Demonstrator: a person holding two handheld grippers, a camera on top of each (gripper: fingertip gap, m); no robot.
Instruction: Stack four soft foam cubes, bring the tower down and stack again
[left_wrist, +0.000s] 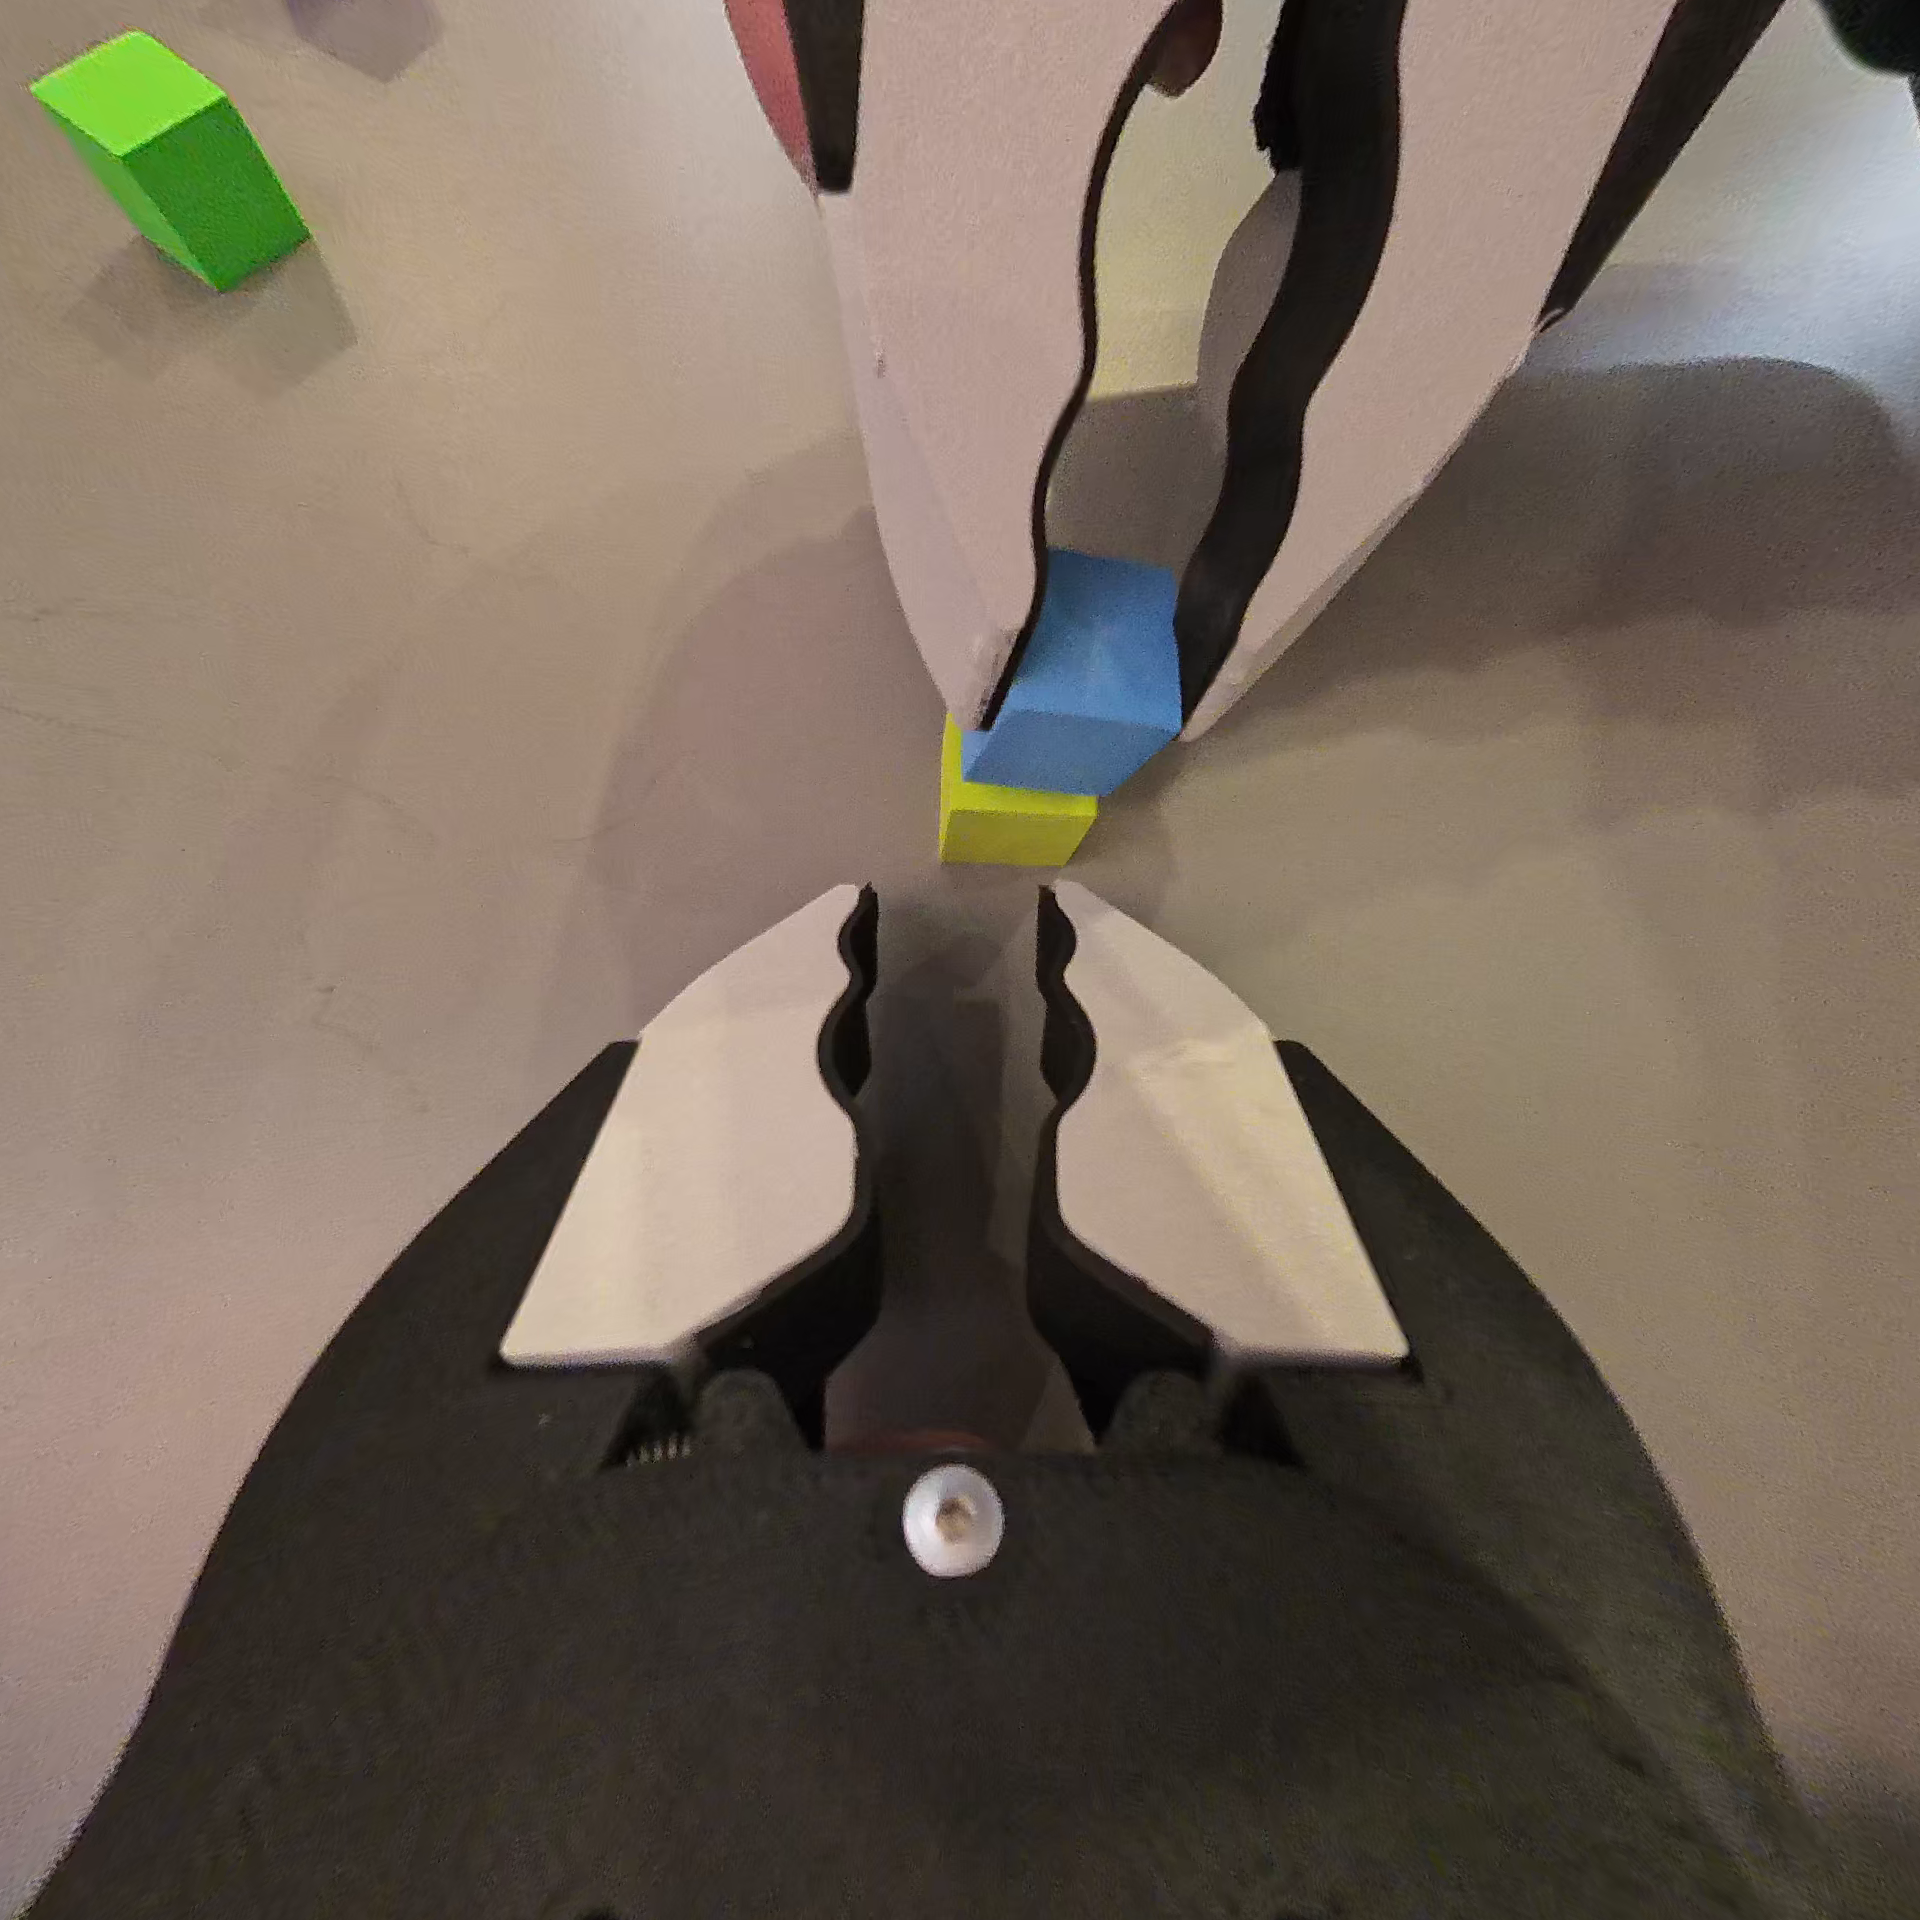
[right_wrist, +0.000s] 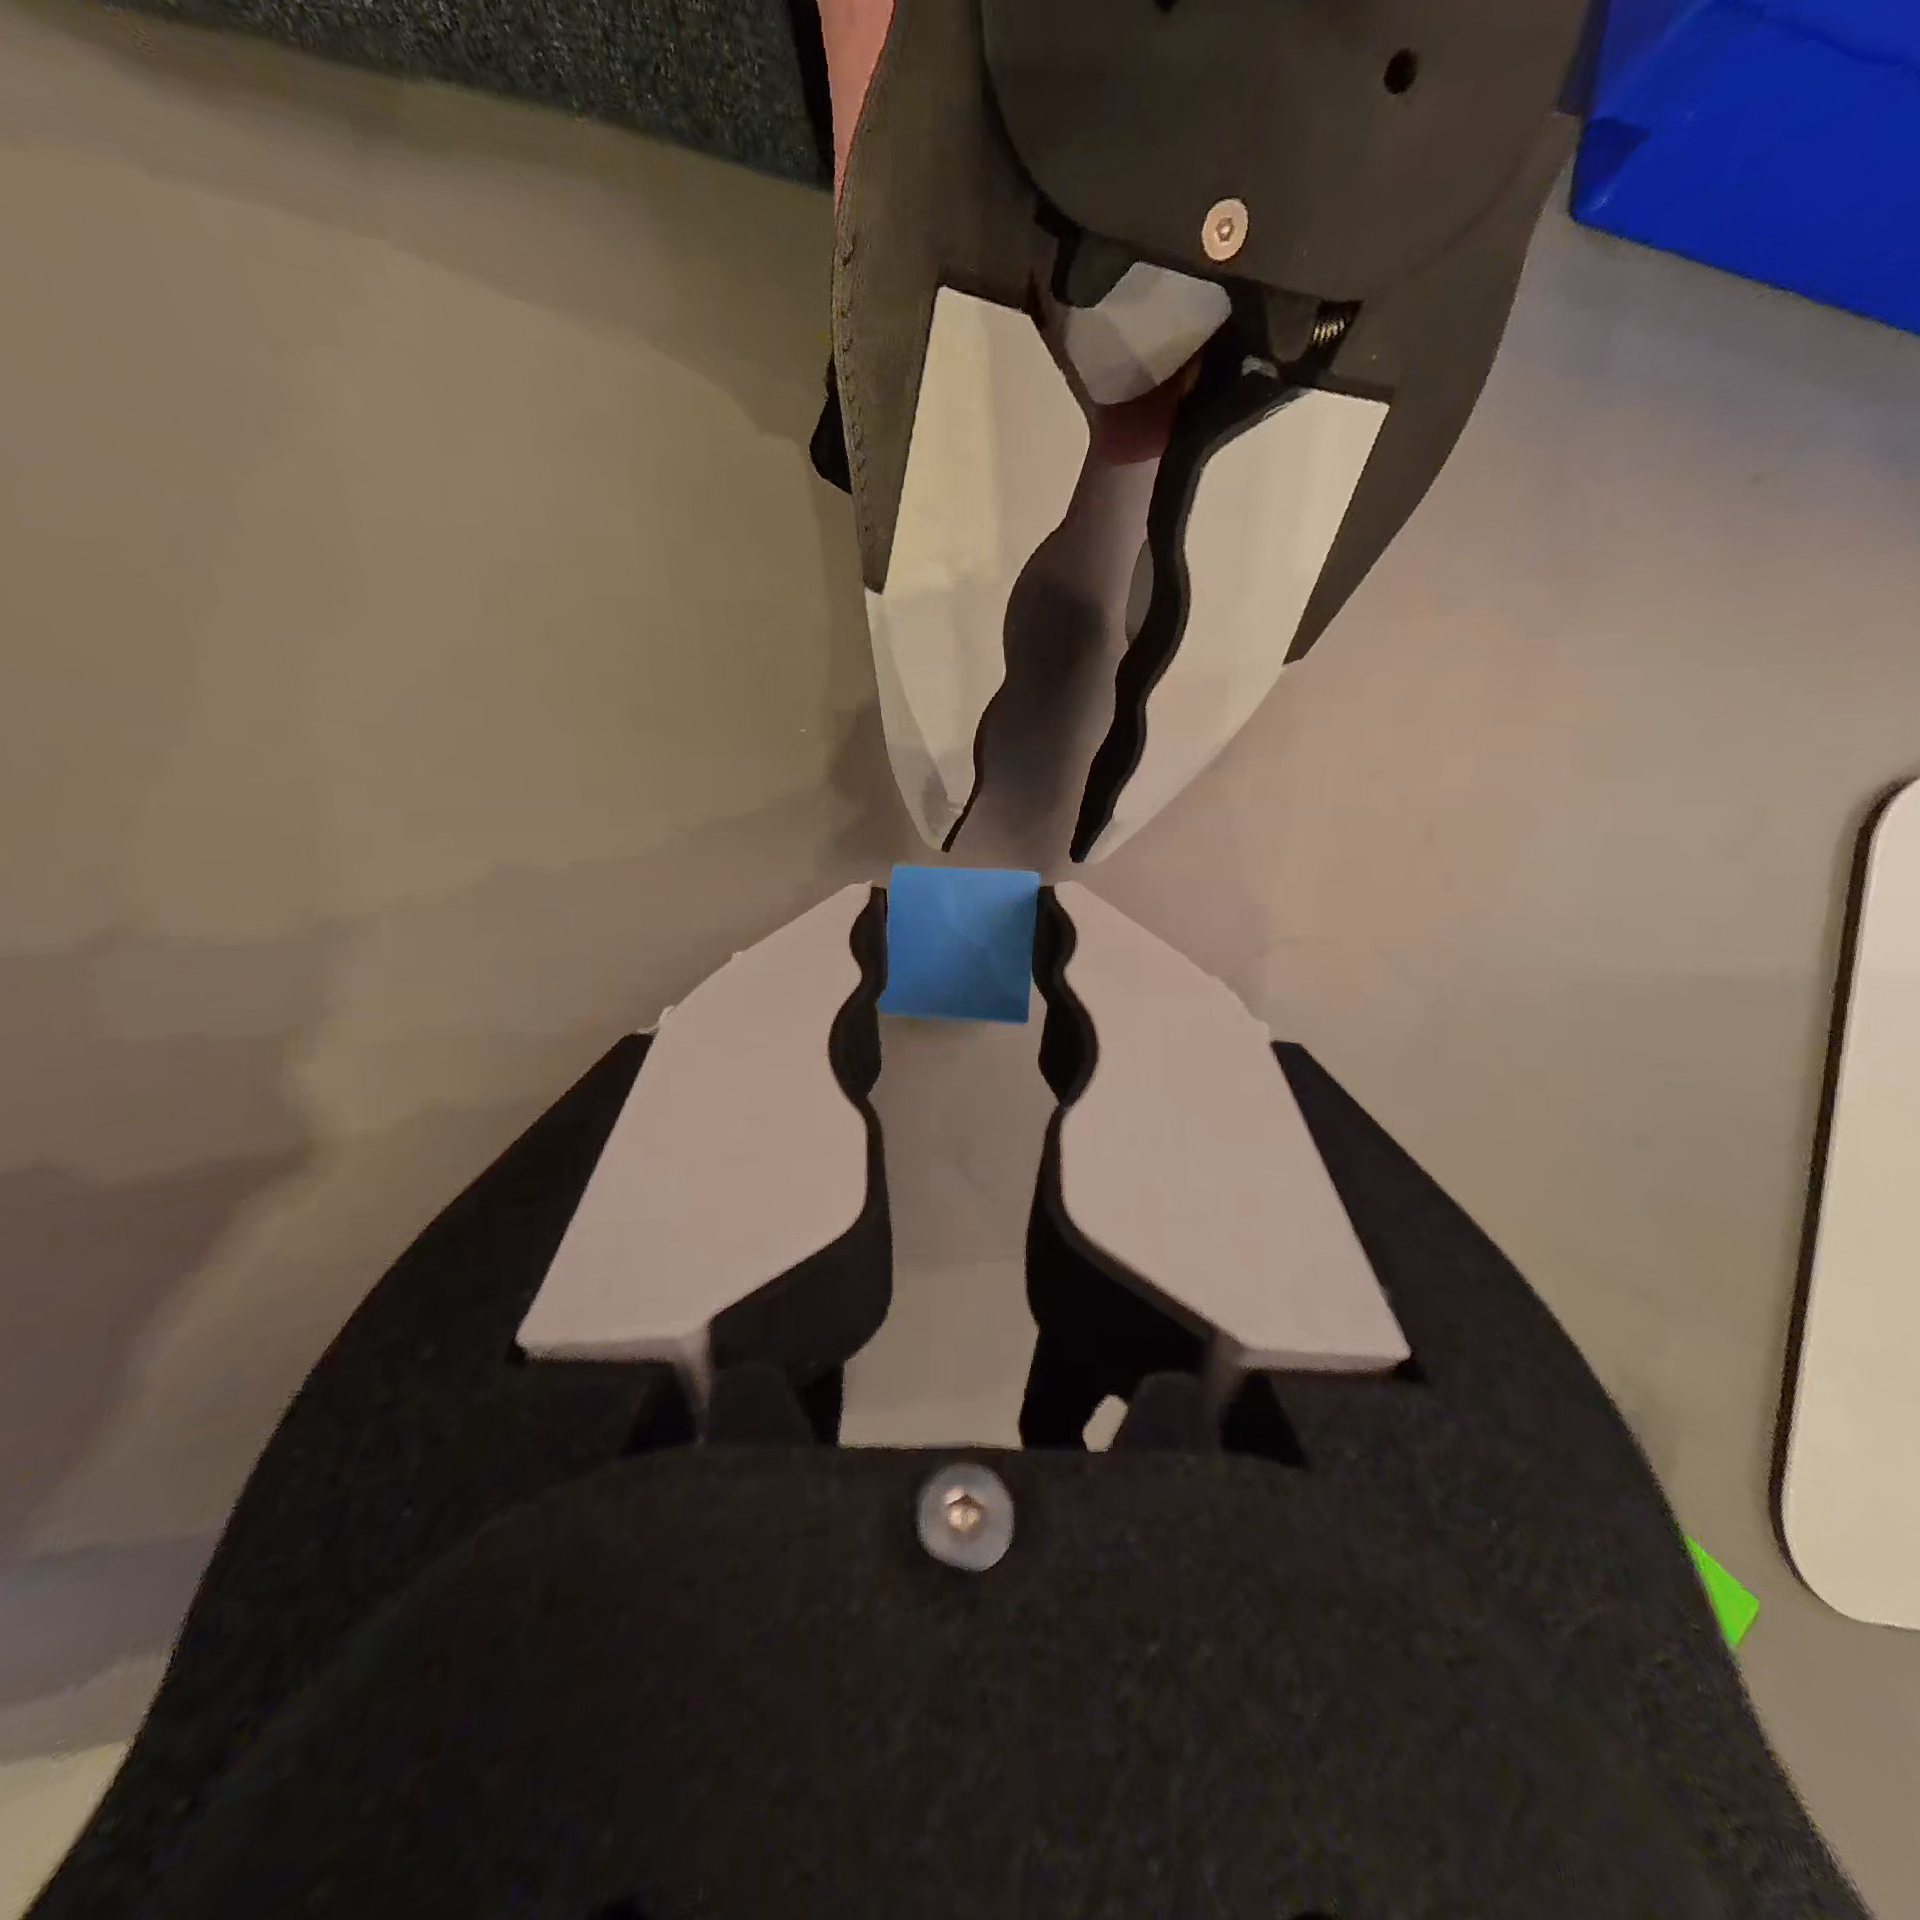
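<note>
Resting blue cube (left_wrist: 1091, 665) on yellow cube (left_wrist: 1013, 826), top dimpled

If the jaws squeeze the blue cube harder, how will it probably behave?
The blue cube probably dents instead of cracking: creases already cross its top face. It seems light, held by two sides only. Released, it may tip, sitting skewed on the yellow cube.

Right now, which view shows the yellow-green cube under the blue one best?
The left wrist view: the yellow-green cube shows its front face on the table, with the blue cube resting skewed on top in the right gripper. In the right wrist view the blue cube covers it completely.
</note>
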